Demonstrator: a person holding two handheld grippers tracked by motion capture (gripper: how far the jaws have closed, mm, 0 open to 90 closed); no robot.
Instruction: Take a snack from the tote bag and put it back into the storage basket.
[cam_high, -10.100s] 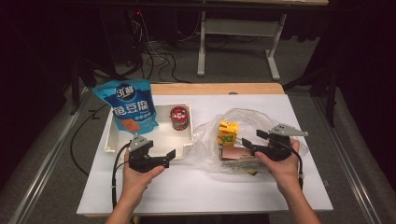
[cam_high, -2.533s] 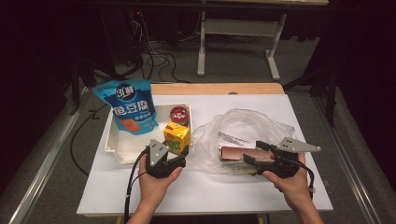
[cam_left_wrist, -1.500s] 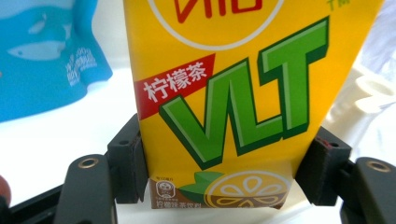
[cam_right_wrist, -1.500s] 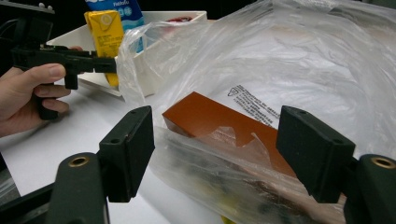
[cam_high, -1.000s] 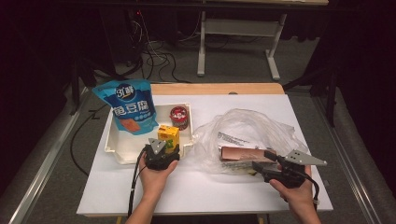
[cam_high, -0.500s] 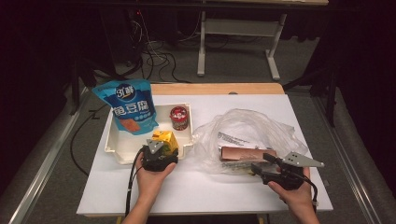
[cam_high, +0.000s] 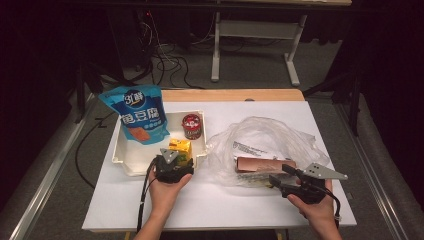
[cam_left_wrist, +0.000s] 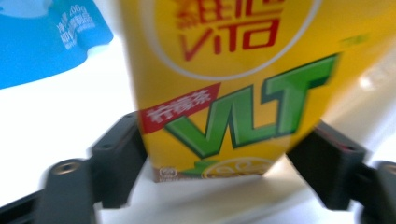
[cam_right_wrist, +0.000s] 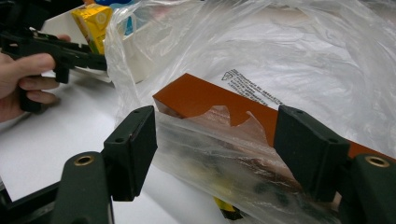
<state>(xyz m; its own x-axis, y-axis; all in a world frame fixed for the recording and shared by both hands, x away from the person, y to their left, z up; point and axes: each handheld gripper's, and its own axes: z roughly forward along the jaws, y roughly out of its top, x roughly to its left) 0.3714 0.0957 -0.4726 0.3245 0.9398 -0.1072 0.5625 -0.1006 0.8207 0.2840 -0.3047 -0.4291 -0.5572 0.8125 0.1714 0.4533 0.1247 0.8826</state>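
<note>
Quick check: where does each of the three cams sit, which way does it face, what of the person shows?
High view: above the person's side, facing forward and down on the table; both forearms, left gripper, right gripper.
Left gripper view: on that gripper, along its jaws at the yellow carton.
Right gripper view: along its jaws at the plastic bag; the other hand shows.
Shared: the carton.

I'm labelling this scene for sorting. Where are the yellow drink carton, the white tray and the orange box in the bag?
yellow drink carton (cam_left_wrist: 224, 93), left gripper view, printed front face.
white tray (cam_high: 131, 166), high view, near-left rim.
orange box (cam_right_wrist: 196, 95), right gripper view, bare top face.
</note>
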